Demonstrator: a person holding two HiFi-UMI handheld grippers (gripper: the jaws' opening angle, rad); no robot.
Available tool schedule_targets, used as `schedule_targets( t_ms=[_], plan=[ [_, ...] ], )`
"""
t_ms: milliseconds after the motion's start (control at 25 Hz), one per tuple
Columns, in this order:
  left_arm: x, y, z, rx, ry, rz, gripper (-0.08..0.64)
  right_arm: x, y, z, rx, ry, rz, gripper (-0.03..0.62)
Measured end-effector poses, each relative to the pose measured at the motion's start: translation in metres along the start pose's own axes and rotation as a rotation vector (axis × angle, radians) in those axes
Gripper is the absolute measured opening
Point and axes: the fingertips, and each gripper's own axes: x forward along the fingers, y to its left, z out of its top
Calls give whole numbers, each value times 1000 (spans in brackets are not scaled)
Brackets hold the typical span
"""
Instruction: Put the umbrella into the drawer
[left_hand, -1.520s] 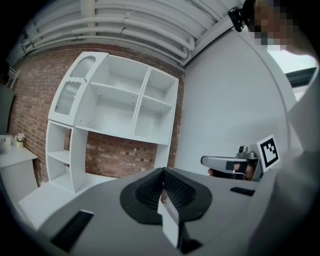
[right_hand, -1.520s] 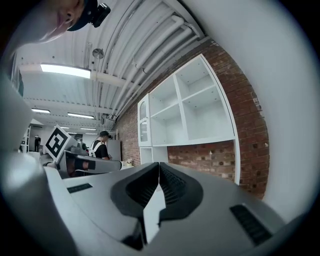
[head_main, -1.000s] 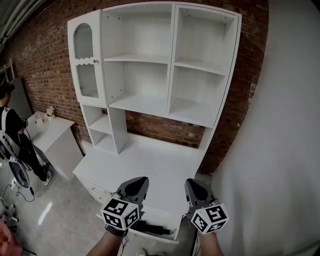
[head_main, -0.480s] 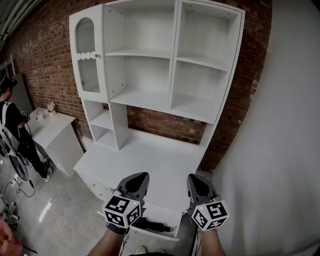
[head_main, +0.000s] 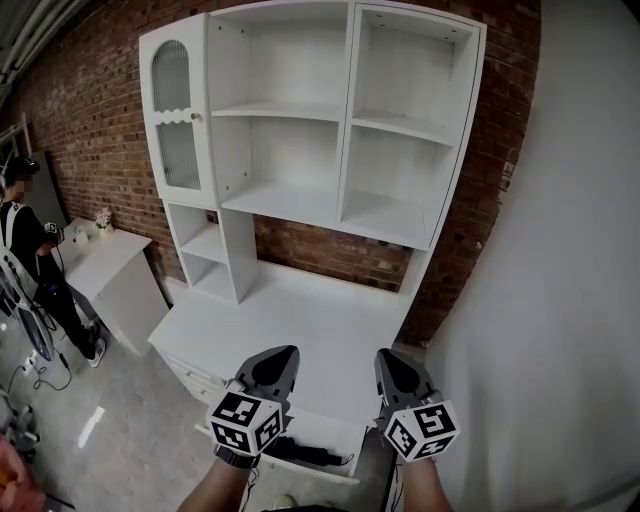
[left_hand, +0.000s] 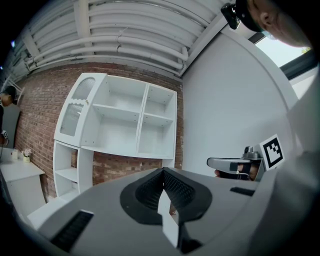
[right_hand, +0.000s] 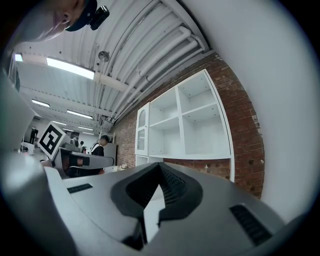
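The surface (head_main: 300, 320) lies directly above the open drawer (head_main: 335, 432). Over the drawer, the left hand-held gripper (head_main: 278, 358) and right hand-held gripper (head_main: 388, 358) are both clenched and empty. The folded dark umbrella (head_main: 300, 452) lies inside the drawer. It is probably light, with soft fabric over a stiff shaft; grip it mid-shaft.

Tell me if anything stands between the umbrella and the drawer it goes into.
Nothing visible does. In the head view the black umbrella already lies inside the open drawer. The left gripper and the right gripper are both shut and empty, held above the drawer and holding nothing.
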Motion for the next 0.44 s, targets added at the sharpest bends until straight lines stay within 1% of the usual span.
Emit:
schedule_targets(
  t_ms=[440],
  plan=[
    [-3,1,0,4,0,-4,6,0,4,1,-3,-2,1,3]
  ],
)
